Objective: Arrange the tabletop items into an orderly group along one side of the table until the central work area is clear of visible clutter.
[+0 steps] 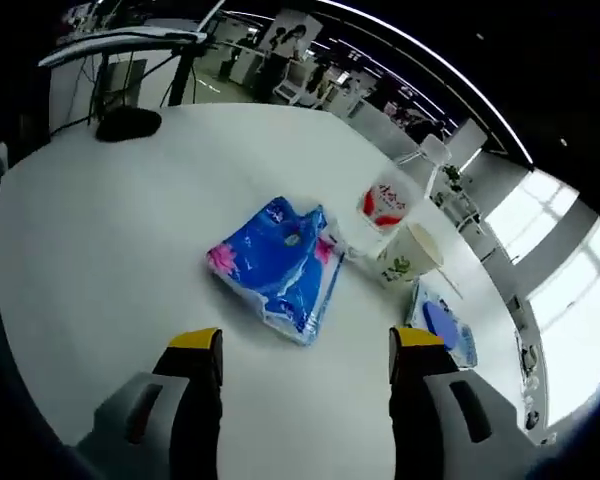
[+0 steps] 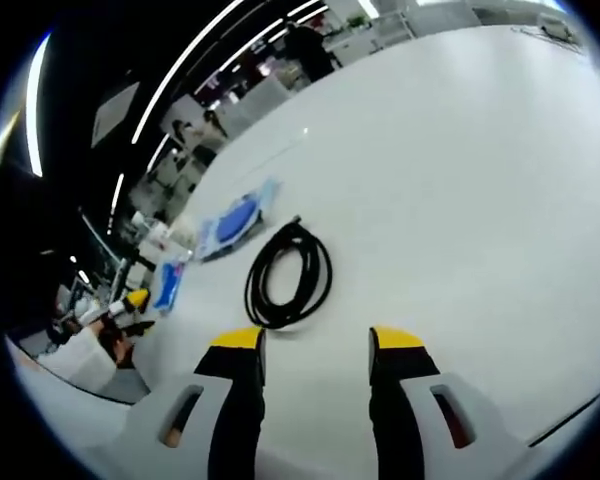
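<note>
In the left gripper view a blue plastic pack with pink flowers (image 1: 277, 266) lies on the white table (image 1: 100, 250), just ahead of my open left gripper (image 1: 305, 350). Beyond it stand a white bottle with a red label (image 1: 388, 196) and a paper cup with a green print (image 1: 408, 256). A flat blue-and-white packet (image 1: 442, 325) lies to their right. In the right gripper view a coiled black cable (image 2: 288, 275) lies just ahead of my open right gripper (image 2: 315, 350). Farther off lie a flat blue-and-white packet (image 2: 232, 222) and the blue pack (image 2: 168, 284). The other gripper's yellow tip (image 2: 135, 300) shows at the left.
A black monitor-stand base (image 1: 128, 122) with a pole (image 1: 185, 75) sits at the table's far end. Office desks and people stand in the background. A person's sleeve (image 2: 75, 355) shows at the left of the right gripper view. The table's near edge (image 2: 570, 415) runs at the lower right.
</note>
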A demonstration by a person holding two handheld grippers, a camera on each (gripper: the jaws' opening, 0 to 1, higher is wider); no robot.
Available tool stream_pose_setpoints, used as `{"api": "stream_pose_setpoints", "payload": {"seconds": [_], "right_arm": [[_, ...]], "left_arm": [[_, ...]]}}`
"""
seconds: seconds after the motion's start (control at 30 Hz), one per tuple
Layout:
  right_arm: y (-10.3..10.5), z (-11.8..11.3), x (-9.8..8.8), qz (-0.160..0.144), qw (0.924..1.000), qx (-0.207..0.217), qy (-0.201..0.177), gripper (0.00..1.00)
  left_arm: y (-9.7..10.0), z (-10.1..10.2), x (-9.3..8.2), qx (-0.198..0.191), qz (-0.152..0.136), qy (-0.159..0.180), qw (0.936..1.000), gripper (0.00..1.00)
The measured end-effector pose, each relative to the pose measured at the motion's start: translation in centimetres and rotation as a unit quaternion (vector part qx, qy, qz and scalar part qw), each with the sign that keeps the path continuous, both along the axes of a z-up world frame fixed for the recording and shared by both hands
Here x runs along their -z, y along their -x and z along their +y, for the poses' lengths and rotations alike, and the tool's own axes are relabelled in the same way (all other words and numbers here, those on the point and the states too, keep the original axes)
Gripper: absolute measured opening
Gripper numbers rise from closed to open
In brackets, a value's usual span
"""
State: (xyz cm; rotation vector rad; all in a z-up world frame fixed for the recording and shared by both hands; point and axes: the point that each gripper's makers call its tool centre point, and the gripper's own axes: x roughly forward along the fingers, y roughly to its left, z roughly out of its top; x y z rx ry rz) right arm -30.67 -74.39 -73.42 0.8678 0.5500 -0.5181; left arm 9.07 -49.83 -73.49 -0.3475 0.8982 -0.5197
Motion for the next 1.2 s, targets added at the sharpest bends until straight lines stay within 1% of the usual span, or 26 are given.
{"api": "stream_pose_setpoints", "payload": {"seconds": [0.03, 0.07, 0.1, 0.13, 0.17, 0.23, 0.27, 0.3, 0.33, 0.37, 0.4, 0.43, 0.47, 0.5, 0.57, 0.67, 0.77, 0.83, 0.93, 1.03, 1.07, 1.13, 1.17, 1.2], "right_arm": [[0.0, -0.1, 0.0, -0.001, 1.0, 0.0, 0.0, 0.39], [-0.1, -0.1, -0.1, -0.001, 1.0, 0.0, 0.0, 0.39], [-0.1, 0.0, -0.1, -0.001, 1.0, -0.001, 0.0, 0.39], [-0.2, 0.1, -0.2, -0.001, 1.0, -0.002, 0.001, 0.38], [-0.2, 0.1, -0.2, -0.001, 1.0, -0.002, 0.001, 0.38], [-0.2, 0.1, -0.2, -0.001, 1.0, -0.002, 0.001, 0.38], [-0.2, 0.1, -0.3, -0.001, 1.0, -0.001, 0.001, 0.38], [-0.2, 0.1, -0.3, 0.0, 1.0, 0.0, 0.0, 0.38], [-0.2, 0.1, -0.2, 0.0, 1.0, 0.001, 0.0, 0.38], [-0.2, 0.2, -0.2, 0.001, 1.0, 0.001, -0.001, 0.38], [-0.2, 0.2, -0.2, 0.002, 1.0, 0.001, -0.001, 0.38], [-0.1, 0.2, -0.1, 0.003, 1.0, 0.001, -0.002, 0.38], [-0.1, 0.2, 0.0, 0.004, 1.0, 0.001, -0.003, 0.37], [-0.1, 0.2, 0.0, 0.005, 1.0, 0.001, -0.003, 0.37], [-0.1, 0.2, 0.0, 0.006, 1.0, 0.001, -0.003, 0.37], [-0.4, 0.3, 0.0, 0.007, 1.0, -0.002, -0.004, 0.37], [-1.2, 0.6, -0.2, 0.008, 0.9998, -0.018, 0.004, 0.37], [-1.7, 0.7, -0.4, 0.011, 0.9995, -0.029, 0.012, 0.37], [-2.9, 0.9, -0.8, 0.013, 0.9977, -0.059, 0.031, 0.36], [-4.1, 1.3, -1.3, 0.013, 0.9948, -0.088, 0.048, 0.36], [-4.7, 1.6, -1.4, 0.016, 0.9922, -0.109, 0.057, 0.35], [-5.5, 2.2, -1.6, 0.021, 0.9877, -0.139, 0.069, 0.35], [-6.3, 2.7, -1.8, 0.021, 0.9841, -0.158, 0.077, 0.35], [-6.6, 2.8, -1.8, 0.021, 0.9828, -0.165, 0.08, 0.35]], "left_arm": [[-0.2, -0.2, 0.2, -0.002, 0.003, -0.002, 1.0, 0.64], [-0.8, -0.2, 0.9, -0.003, 0.007, -0.012, 0.9999, 0.62], [-0.9, -0.2, 1.3, -0.004, 0.011, -0.024, 0.9996, 0.59], [-1.1, 0.1, 1.7, -0.009, 0.01, -0.046, 0.9989, 0.54], [-1.3, 0.1, 1.8, -0.013, 0.009, -0.051, 0.9986, 0.48], [-1.5, -0.1, 1.9, -0.021, 0.01, -0.056, 0.9982, 0.43], [-1.4, -0.1, 2.2, -0.024, 0.014, -0.061, 0.9978, 0.41], [-1.0, 0.0, 2.3, -0.027, 0.026, -0.069, 0.9969, 0.39], [-0.7, -0.2, 2.2, -0.024, 0.028, -0.065, 0.9972, 0.35], [-0.7, 0.1, 2.0, -0.025, 0.023, -0.07, 0.9969, 0.26], [-0.6, 0.2, 2.0, -0.026, 0.024, -0.073, 0.9967, 0.16], [-0.4, 0.4, 1.6, -0.028, 0.018, -0.073, 0.9968, 0.06], [-0.6, 0.8, 1.3, -0.041, 0.011, -0.075, 0.9963, 0.04], [-0.7, 1.0, 1.0, -0.045, 0.006, -0.072, 0.9964, 0.03], [-0.5, 1.0, 0.9, -0.044, 0.007, -0.068, 0.9967, 0.01], [-0.2, 1.1, 0.9, -0.04, 0.017, -0.057, 0.9974, 0.0], [0.2, 1.3, 0.4, -0.033, 0.012, -0.052, 0.998, 0.0], [0.7, 1.3, 0.1, -0.02, 0.008, -0.047, 0.9987, 0.0], [1.9, 1.0, -0.2, -0.005, 0.013, -0.034, 0.9993, 0.0], [3.2, 0.4, -0.9, 0.022, 0.009, -0.022, 0.9995, 0.0], [3.8, 0.1, -1.0, 0.031, 0.013, -0.015, 0.9993, 0.0], [4.9, -0.8, -1.4, 0.052, 0.019, -0.002, 0.9984, 0.0], [5.6, -1.2, -1.6, 0.068, 0.022, 0.002, 0.9974, 0.0], [6.1, -1.7, -1.5, 0.087, 0.024, 0.004, 0.9959, 0.0]]}}
